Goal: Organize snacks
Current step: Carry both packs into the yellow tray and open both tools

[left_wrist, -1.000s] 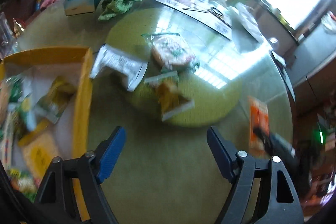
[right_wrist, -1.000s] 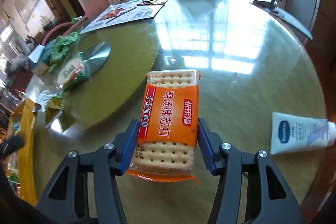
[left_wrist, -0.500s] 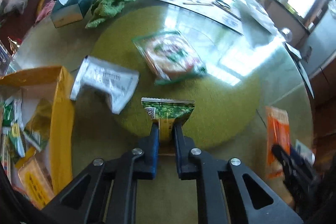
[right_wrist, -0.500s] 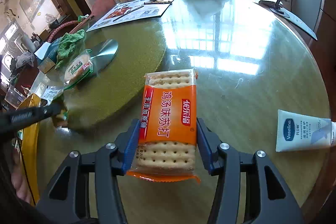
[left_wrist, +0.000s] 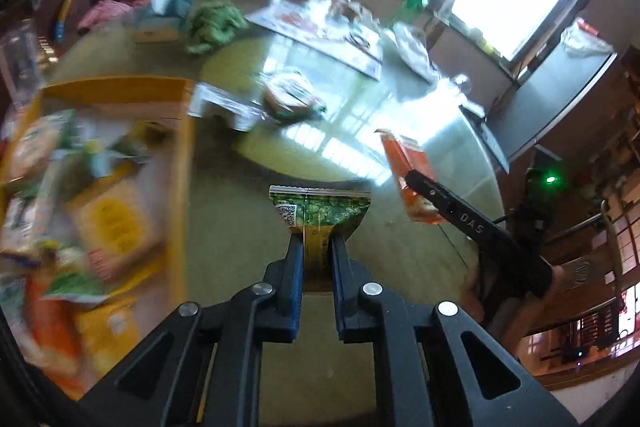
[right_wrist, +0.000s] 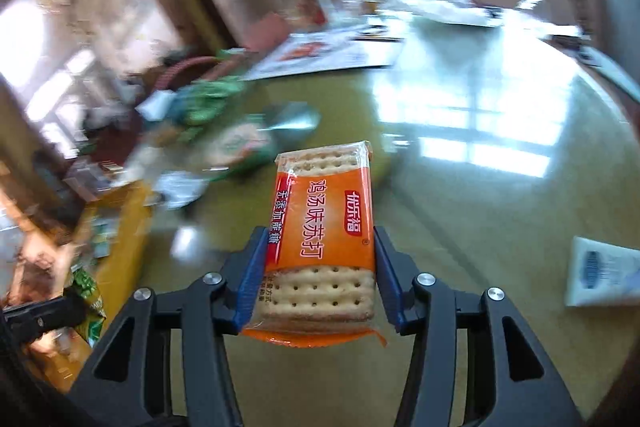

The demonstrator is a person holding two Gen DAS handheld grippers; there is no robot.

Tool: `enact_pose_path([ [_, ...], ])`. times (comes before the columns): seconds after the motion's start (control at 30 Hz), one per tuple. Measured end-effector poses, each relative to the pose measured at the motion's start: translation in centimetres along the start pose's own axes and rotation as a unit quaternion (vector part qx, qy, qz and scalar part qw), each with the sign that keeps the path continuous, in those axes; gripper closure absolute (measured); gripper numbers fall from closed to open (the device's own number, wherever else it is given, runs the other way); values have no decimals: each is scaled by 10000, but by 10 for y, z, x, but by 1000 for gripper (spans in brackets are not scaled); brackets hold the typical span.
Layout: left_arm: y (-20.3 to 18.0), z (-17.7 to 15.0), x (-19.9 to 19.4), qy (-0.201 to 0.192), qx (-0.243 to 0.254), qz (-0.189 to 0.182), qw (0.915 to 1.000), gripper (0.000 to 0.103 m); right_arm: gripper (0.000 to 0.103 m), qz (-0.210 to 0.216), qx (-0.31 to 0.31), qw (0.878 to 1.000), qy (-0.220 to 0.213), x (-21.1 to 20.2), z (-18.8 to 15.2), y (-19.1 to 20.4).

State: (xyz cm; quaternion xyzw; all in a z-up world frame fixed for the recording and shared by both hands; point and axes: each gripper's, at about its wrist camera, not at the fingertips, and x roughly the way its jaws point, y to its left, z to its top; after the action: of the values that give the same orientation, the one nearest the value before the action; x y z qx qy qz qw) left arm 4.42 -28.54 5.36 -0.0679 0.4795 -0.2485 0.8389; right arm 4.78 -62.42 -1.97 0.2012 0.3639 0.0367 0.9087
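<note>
- Round glass-topped table [left_wrist: 400, 247] with an olive-green cloth under the glass fills both views; bright windows stand at the far side.
- Left gripper [left_wrist: 316, 259]: the blue-padded jaws are nearly closed, clamped on the lower end of a small green-and-yellow foil snack packet [left_wrist: 320, 213]. The packet stands upright between the pads, above the table.
- Yellow cardboard box [left_wrist: 182, 163] lies at the near left, holding a blurred mix of snack packets. The green-and-yellow packet is just right of the box's right wall.
- Right gripper [right_wrist: 320, 267]: the jaws stand moderately apart, pressed on both long edges of an orange plastic-wrapped pack of soda crackers [right_wrist: 322, 227]. The pack is held off the table, with its far end pointing away from the camera.
- In the left wrist view, the right gripper [left_wrist: 420, 187] and its orange pack [left_wrist: 408, 167] appear at the right, above the table.
- Clear round-fronted snack bag [left_wrist: 290, 99] and a silver foil packet [left_wrist: 224, 107] lie on the table farther back.
- White tube with a blue logo [right_wrist: 604, 273] lies at the near right.
- Green crumpled cloth [left_wrist: 214, 27] lies at the far left.
</note>
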Motion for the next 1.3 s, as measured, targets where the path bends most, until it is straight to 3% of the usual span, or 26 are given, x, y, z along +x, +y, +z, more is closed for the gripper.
enact_pose_path([
  [0.13,36,-11,-44,-229,-237,114,9994,92,51,487,-384,9981,64,-5,-9,41],
  [0.2,59,-18,-66,-435,-362,388,9976,92,51,786,-719,9943,76,-15,-16,73],
  [0.43,117,-38,-90,-637,-821,530,9932,92,51,1417,-1400,9792,383,-19,-38,165],
  [0.6,141,-57,-84,-439,-905,515,9936,92,51,1336,-1710,9742,621,0,-52,217],
  [0.83,160,-69,-73,-140,-832,473,9953,92,55,881,-1790,9763,839,44,-52,261],
  [1.03,169,-68,-60,32,-833,498,9953,92,62,633,-1832,9758,1014,75,-55,274],
  [1.2,171,-69,-53,100,-847,590,9946,91,62,664,-1880,9735,1122,79,-61,273],
  [1.23,170,-69,-53,104,-822,616,9947,87,61,699,-1844,9744,1078,76,-60,272],
  [1.27,168,-69,-55,98,-793,649,9947,76,60,743,-1813,9750,1052,72,-59,269],
  [1.3,166,-69,-58,29,-792,632,9949,68,53,800,-1778,9754,1031,68,-57,267],
])
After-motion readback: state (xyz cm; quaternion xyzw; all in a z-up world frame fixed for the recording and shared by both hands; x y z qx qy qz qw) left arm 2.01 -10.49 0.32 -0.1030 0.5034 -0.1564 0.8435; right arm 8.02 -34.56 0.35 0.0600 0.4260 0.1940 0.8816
